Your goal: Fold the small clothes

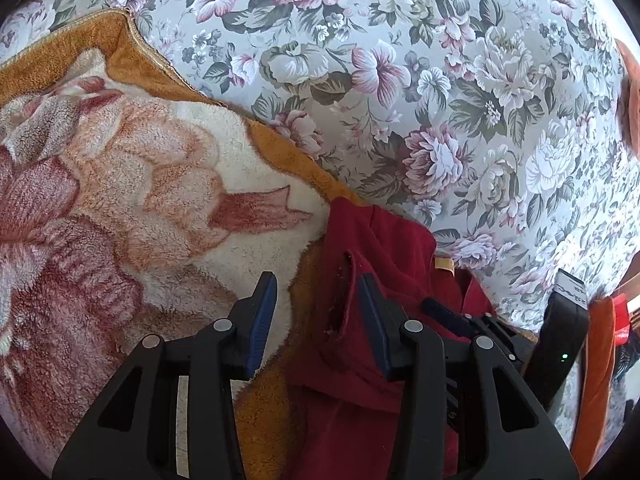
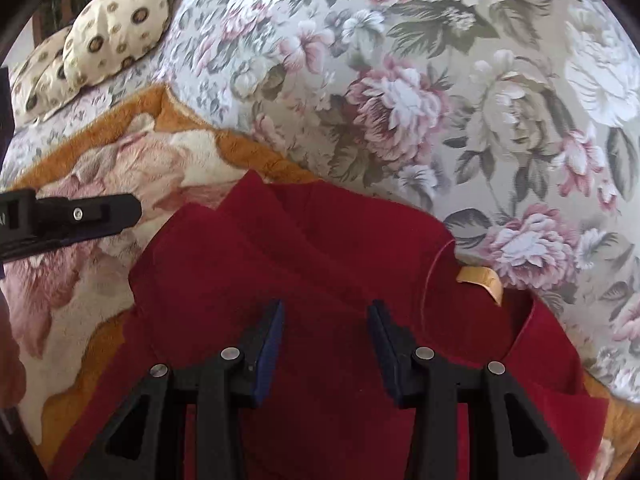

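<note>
Red garment [image 2: 304, 264] lies on fleece blanket [image 2: 100, 280]

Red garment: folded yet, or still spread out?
Partly folded. The red garment lies on the blanket in overlapping layers, with stepped edges along its top. Neither pair of tongs grips it. The finished shape cannot be told.

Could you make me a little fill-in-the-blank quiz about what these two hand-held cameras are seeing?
1. The garment being folded is dark ____.
2. It lies on a fuzzy ____ blanket with a big flower.
3. The bedsheet beneath has a ____ print.
4. Neither the left gripper nor the right gripper is closed; both jaws stand ____.

Missing words: red; orange; floral; open
</note>
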### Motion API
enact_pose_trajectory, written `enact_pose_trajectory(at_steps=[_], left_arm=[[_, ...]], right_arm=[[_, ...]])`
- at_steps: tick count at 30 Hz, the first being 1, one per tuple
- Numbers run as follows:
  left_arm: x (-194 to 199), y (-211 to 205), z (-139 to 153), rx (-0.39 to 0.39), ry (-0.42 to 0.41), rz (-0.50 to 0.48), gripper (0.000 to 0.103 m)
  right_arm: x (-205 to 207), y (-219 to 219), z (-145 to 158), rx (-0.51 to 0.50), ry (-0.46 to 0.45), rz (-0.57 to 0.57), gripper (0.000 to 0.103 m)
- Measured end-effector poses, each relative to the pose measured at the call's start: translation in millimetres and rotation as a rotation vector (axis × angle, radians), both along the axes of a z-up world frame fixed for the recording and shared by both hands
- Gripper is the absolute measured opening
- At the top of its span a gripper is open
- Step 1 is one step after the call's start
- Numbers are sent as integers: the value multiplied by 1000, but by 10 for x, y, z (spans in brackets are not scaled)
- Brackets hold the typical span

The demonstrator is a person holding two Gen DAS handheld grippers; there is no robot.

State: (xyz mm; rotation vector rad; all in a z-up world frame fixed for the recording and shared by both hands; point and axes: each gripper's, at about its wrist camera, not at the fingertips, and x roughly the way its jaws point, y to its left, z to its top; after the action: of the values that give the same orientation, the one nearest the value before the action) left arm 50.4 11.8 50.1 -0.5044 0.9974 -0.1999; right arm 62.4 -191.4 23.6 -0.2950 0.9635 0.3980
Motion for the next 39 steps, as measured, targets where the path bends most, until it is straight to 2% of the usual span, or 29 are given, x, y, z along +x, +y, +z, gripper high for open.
enact_pose_trajectory(at_steps=[2, 3, 5, 8, 11, 13, 16, 18, 20, 22, 24, 25, 26, 27, 29, 31, 32, 34, 35, 38, 39], left_arm=[[-2, -38, -6, 17, 7, -14, 41], [-5, -46, -1, 21, 5, -16, 41], [-8, -45, 13, 22, -3, -9, 41], [-7, -68, 13, 27, -6, -17, 41], [-1, -131, -7, 38, 5, -41, 41], [-10, -167, 1, 46, 2, -52, 41], [-25, -190, 28, 42, -11, -60, 42], [-26, -215, 20, 37, -9, -74, 54], [-23, -256, -13, 44, 1, -77, 54], [-10, -317, -67, 80, 20, -88, 54], [10, -400, -171, 162, 62, -98, 54], [18, -439, -246, 195, 87, -105, 55], [8, -452, -284, 200, 86, -103, 57], [-22, -460, -276, 207, 58, -87, 58], [-74, -488, -264, 222, 43, -87, 58], [-175, -467, -235, 214, 38, -96, 58], [-242, -443, -204, 200, 43, -106, 58], [-421, -408, -128, 174, 57, -148, 58], [-523, -402, -83, 173, 60, -173, 58], [-864, -365, 59, 174, 43, -207, 59], [-991, -340, 92, 172, 36, -213, 66]], right_arm=[[-15, 43, -19, 11, -16, 24, 13], [-30, 71, 4, -16, -42, 25, 6], [-17, 80, 60, -38, -89, 1, 3], [107, -47, 28, 13, -58, -100, 3], [139, -63, -3, 31, -81, -142, 3], [72, -113, 80, 89, -71, -142, 3], [-224, -318, 306, 150, -57, -148, 5], [-519, -539, 418, 130, -79, -206, 6], [-869, -900, 471, 127, -97, -289, 7], [-1106, -1258, 432, 106, -92, -389, 10], [-1233, -1582, 266, 33, -40, -500, 11], [-1258, -1710, 145, -1, 3, -536, 11], [-1302, -1808, 53, 22, 24, -536, 11], [-1367, -1867, 67, 74, -16, -537, 11], [-1442, -1944, 144, 156, 27, -575, 11], [-1593, -1969, 301, 219, 28, -586, 11], [-1720, -1968, 394, 228, 12, -580, 12], [-1975, -1944, 497, 180, -4, -585, 17], [-2063, -1928, 486, 162, -3, -596, 22], [-2404, -1999, 438, 176, 29, -623, 27], [-2496, -2015, 413, 190, 37, -623, 27]])
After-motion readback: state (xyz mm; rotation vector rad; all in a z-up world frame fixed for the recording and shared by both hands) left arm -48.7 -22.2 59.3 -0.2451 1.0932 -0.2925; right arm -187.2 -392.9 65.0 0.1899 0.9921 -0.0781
